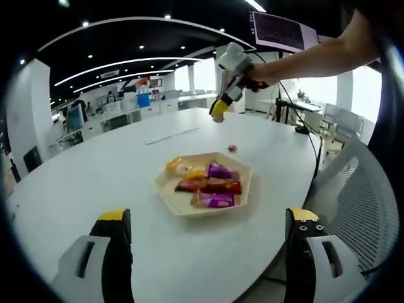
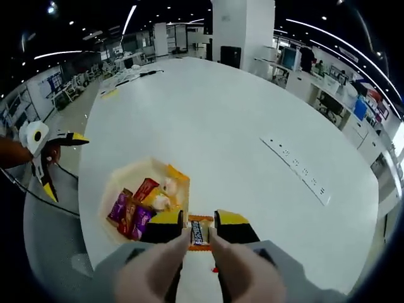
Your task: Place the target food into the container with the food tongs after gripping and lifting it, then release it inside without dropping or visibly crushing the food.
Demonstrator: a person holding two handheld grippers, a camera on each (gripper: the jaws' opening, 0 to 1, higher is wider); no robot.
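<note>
Left gripper (image 1: 205, 243): jaws spread wide and empty, 2 yellow-tipped fingers rising from the bottom of the left gripper view, hovering low over the near edge of the white table (image 1: 95, 177).
Container: the hexagonal tray (image 1: 173, 205) sits straight ahead of the left gripper, between its 2 jaws as seen from there, resting on the table. It already holds several wrapped snacks (image 1: 211, 186) in purple, red and yellow.
Stray piece: a small red item (image 1: 232, 148) lies on the table just beyond the tray; what it is cannot be told.
Right gripper (image 2: 199, 233): clenched on a small dark-wrapped snack bar (image 2: 198, 232), pinched between the yellow tips. In the left gripper view this gripper (image 1: 219, 108) is held high above the far side of the table, well apart from the tray.
Target food: in the right gripper's grasp, lifted off the table, not in the tray.
Long axis: the bar runs along the line of the jaws, roughly up and down in the right gripper view, gripped across its narrow width.
Key relation: from the right gripper the tray (image 2: 110, 183) lies down and to the left, near but not beneath the bar. My judgement is that the right gripper must carry the bar over and lower it before letting go.
Nearer hand: the left gripper is closer to the tray, yet the right one holds the food.
Wrapper: no visible crushing, though the bar is small in view.
</note>
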